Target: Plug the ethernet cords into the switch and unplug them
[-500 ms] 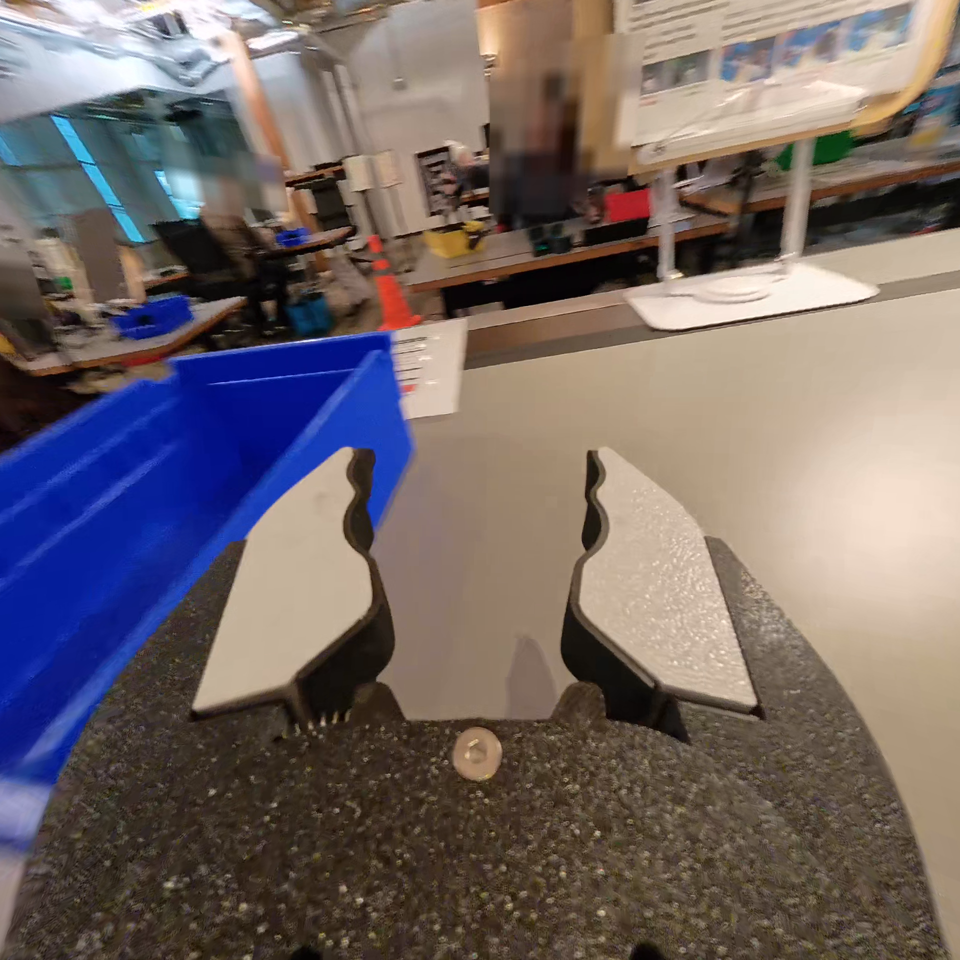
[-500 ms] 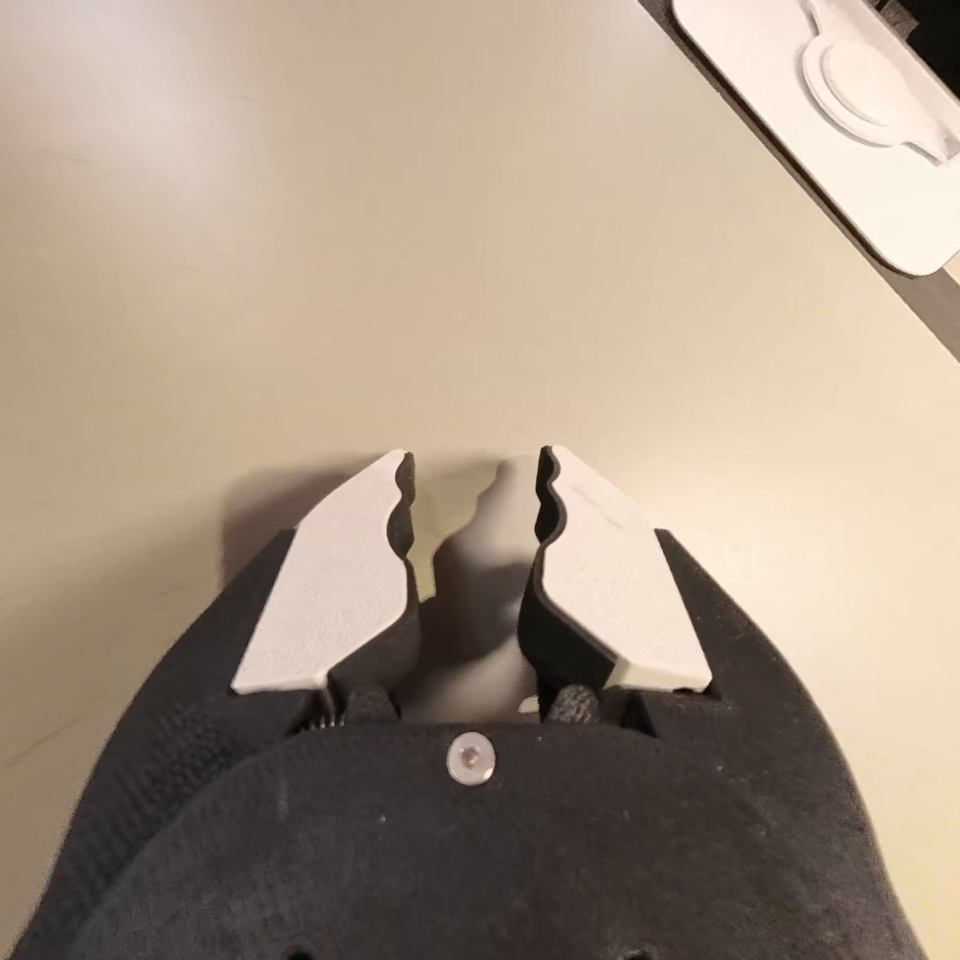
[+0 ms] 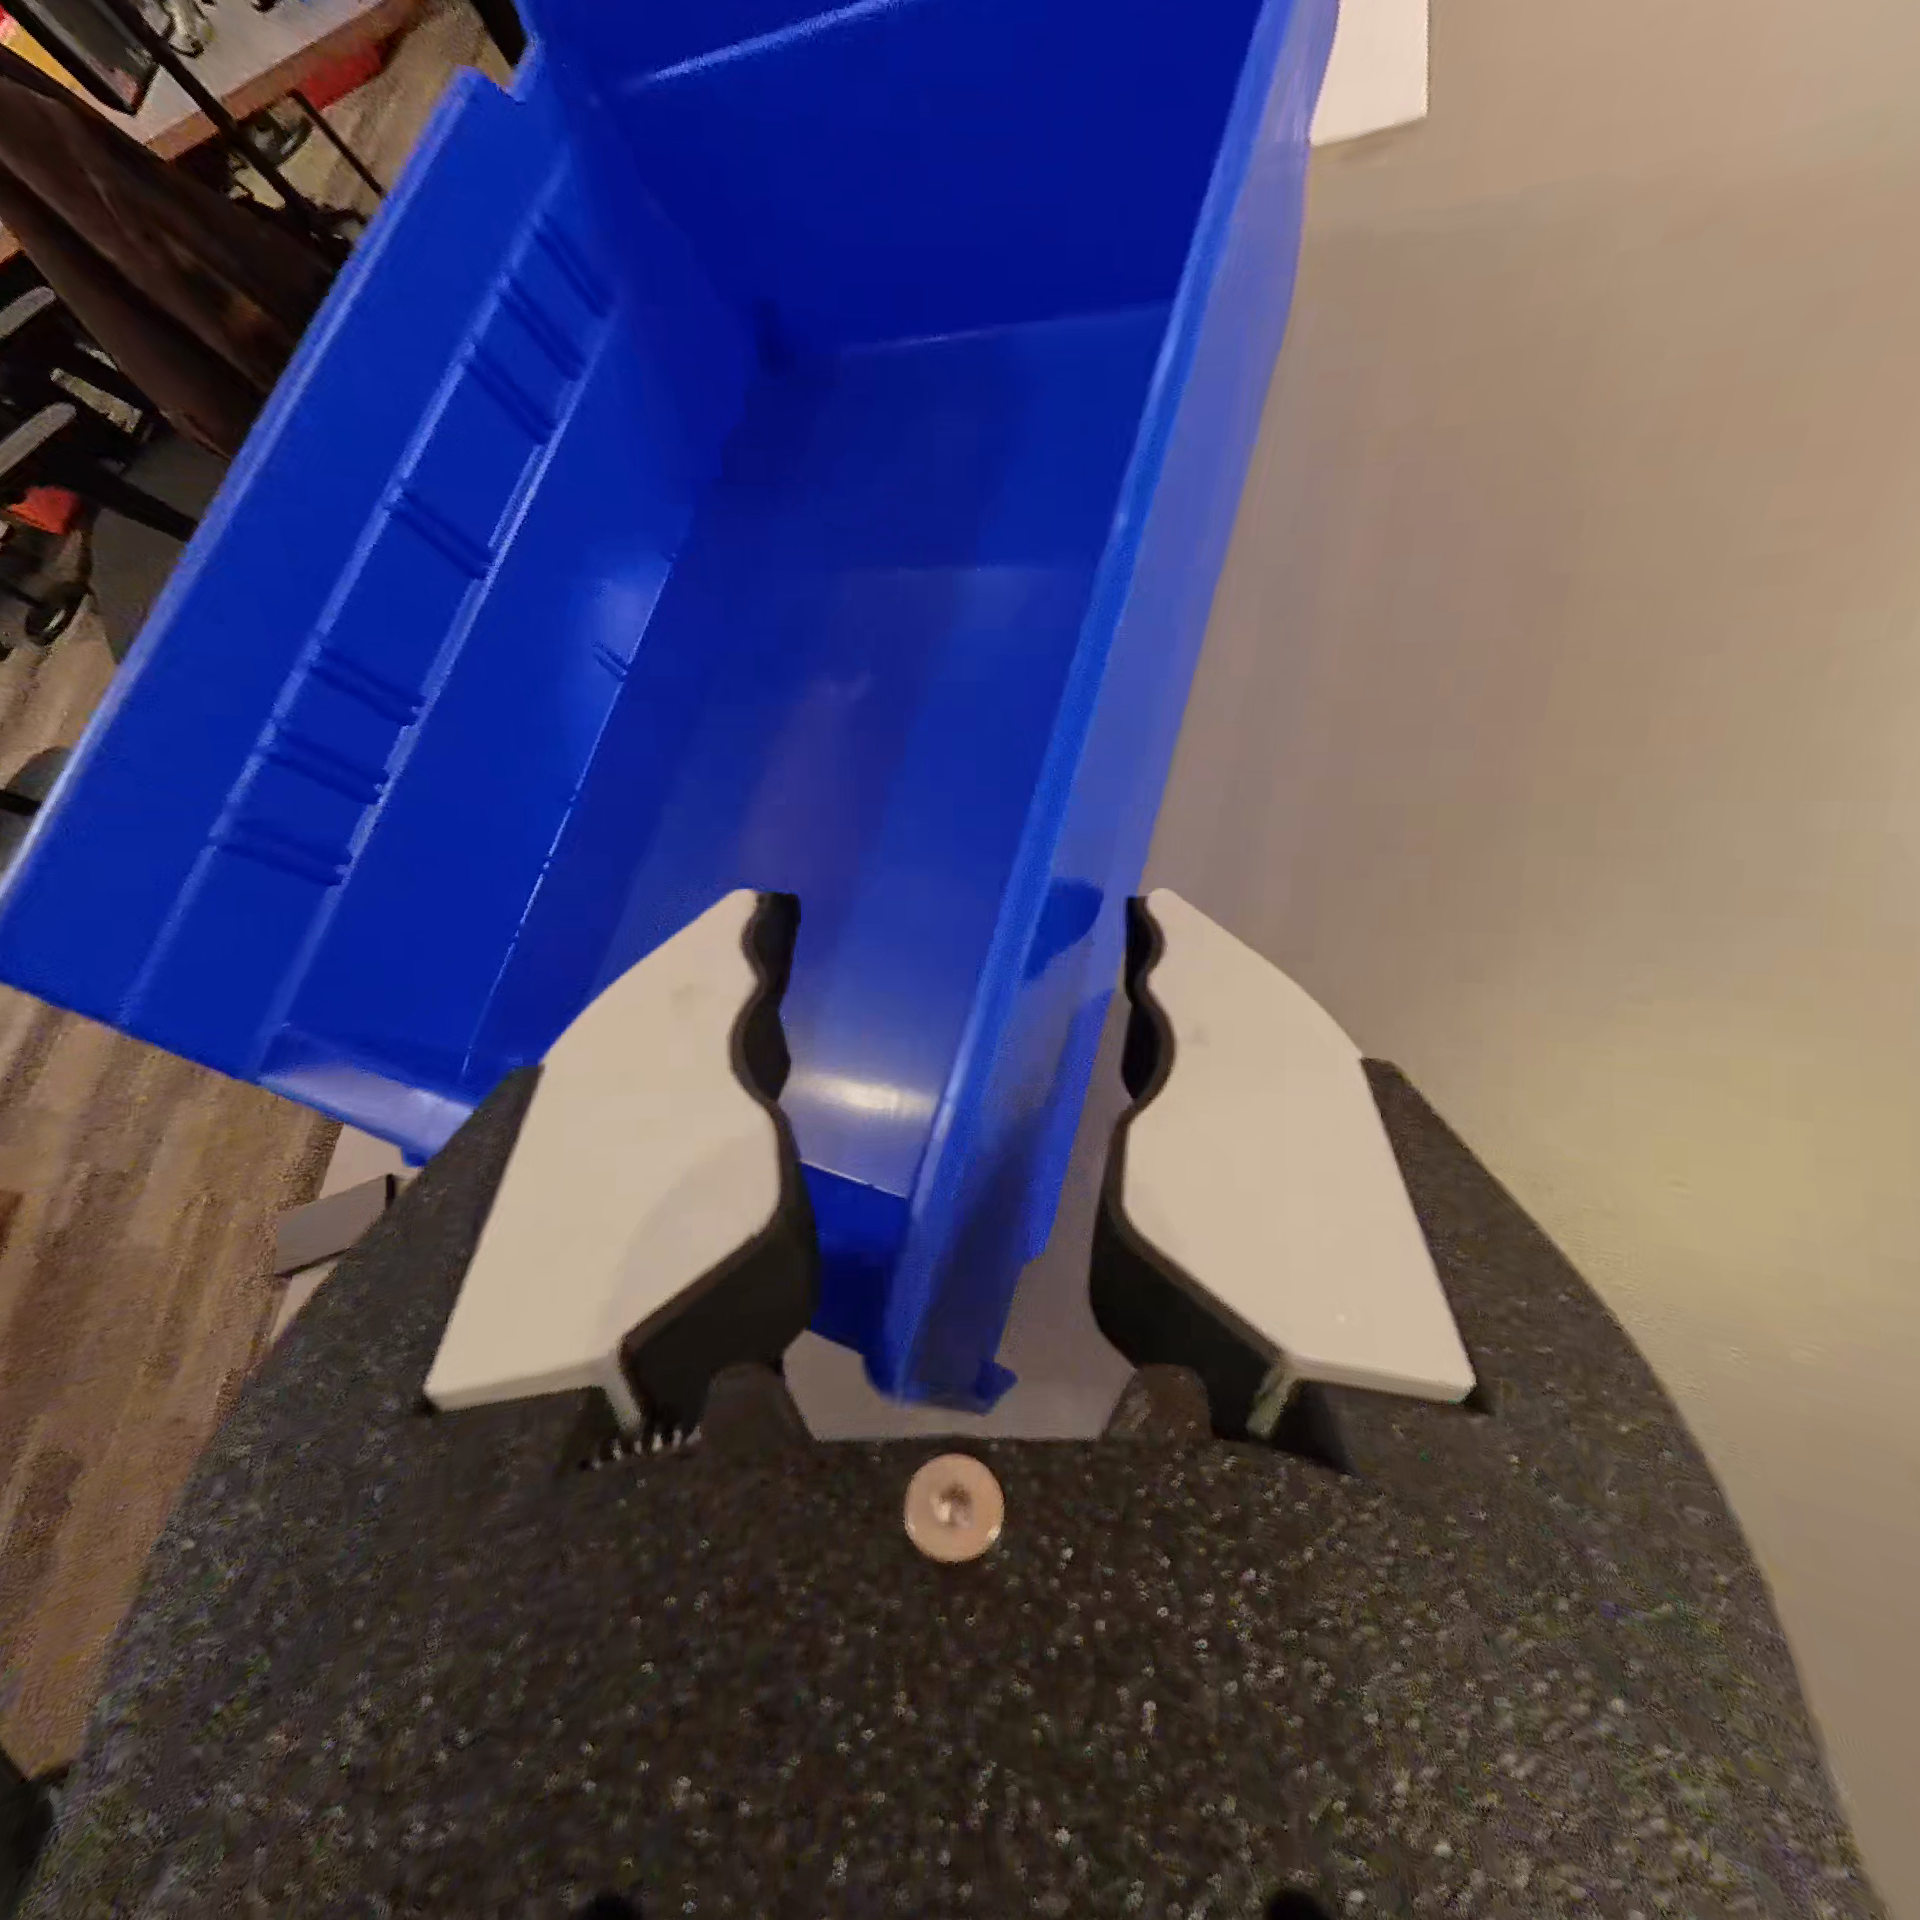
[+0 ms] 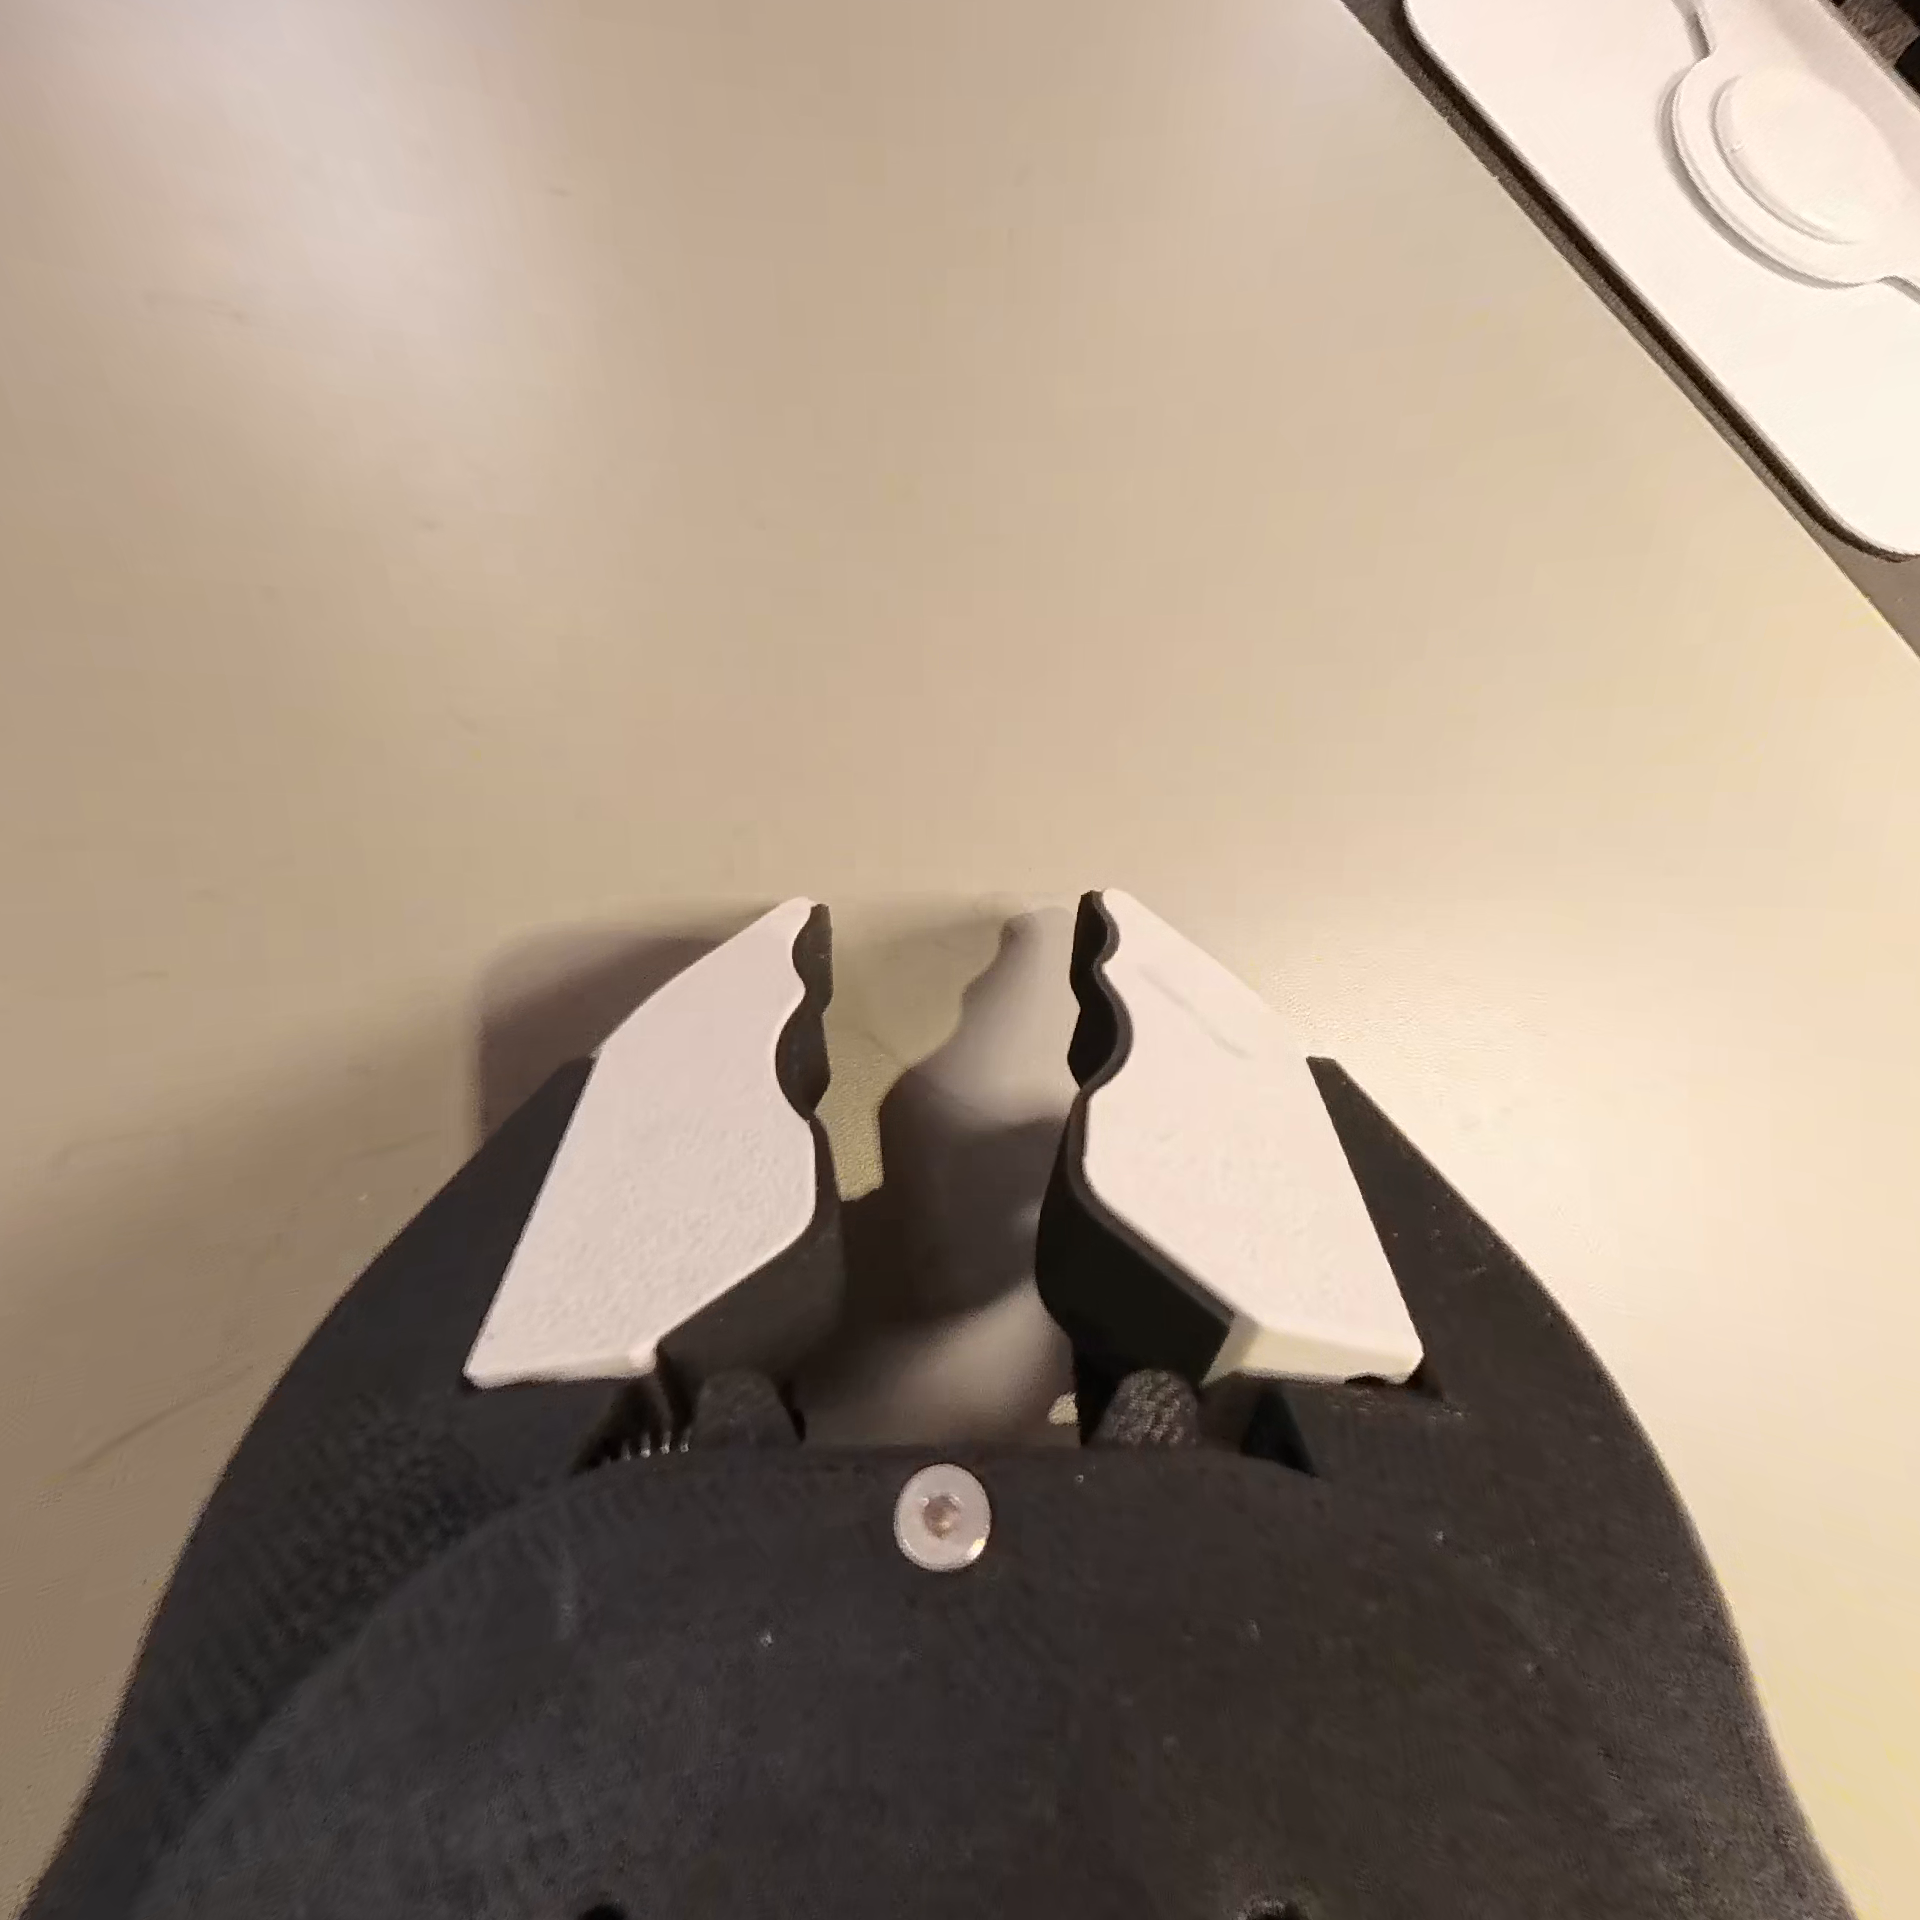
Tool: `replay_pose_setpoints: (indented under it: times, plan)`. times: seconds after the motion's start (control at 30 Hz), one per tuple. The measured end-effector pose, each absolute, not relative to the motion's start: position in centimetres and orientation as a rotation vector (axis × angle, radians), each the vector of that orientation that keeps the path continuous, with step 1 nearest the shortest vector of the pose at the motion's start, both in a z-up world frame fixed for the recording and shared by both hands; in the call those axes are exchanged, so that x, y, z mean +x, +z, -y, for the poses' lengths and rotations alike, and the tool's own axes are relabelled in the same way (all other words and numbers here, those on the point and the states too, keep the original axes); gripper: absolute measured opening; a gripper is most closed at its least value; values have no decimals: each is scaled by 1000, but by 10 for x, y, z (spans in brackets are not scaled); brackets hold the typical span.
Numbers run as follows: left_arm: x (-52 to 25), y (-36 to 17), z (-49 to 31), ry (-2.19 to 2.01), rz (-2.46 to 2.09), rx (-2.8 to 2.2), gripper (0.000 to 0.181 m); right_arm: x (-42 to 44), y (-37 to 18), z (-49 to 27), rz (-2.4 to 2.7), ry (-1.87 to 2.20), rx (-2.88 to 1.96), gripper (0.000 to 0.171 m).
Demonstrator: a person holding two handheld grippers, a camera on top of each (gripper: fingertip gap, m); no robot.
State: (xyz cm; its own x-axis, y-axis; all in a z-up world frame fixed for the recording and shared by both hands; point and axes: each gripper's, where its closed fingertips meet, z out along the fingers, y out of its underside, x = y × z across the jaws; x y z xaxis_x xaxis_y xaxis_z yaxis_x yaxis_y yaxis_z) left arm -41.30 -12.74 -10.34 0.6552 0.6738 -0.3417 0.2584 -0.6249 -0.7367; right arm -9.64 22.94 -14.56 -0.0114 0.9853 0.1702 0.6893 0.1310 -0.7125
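No ethernet cord or switch shows in either view. My left gripper (image 3: 956, 914) is open and its fingers straddle the right side wall of a blue plastic bin (image 3: 831, 520): the left finger is inside the bin, the right finger outside over the table. The part of the bin's inside that I see holds nothing. My right gripper (image 4: 954, 914) is open and empty, pointing down close over the bare beige table (image 4: 727, 416).
The bin stands at the table's left edge, with wood-pattern floor (image 3: 104, 1195) below to the left. A white sheet (image 3: 1371, 62) lies beyond the bin. A white flat stand base (image 4: 1714, 208) sits at the table's far right edge. Tip to tip, the grippers are about 50 cm apart.
My left gripper has swung down and to the left, from looking across the room to looking into the blue bin with its fingers around the bin's right wall. The right gripper has not moved.
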Motion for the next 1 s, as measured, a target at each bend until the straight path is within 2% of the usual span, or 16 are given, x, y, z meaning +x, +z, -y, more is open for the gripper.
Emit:
replay_pose_setpoints:
  times: [0.1,0.3,0.47,0.63,1.0]
  plan:
    - [-414,-107,122,842,667,-2229,44,-96,-145,-229,1767,584,-1615,45]
    - [-408,-107,111,815,610,-2252,33,-96,-145,-229,1769,581,-1607,46]
    - [-381,-108,81,701,531,-2247,10,-94,-145,-229,1768,583,-1614,46]
    - [-347,-107,48,763,441,-2245,10,-91,-145,-231,1752,575,-1627,47]
    - [-207,-107,-15,321,-236,-2134,8,-49,-127,-236,1568,619,-1634,48]
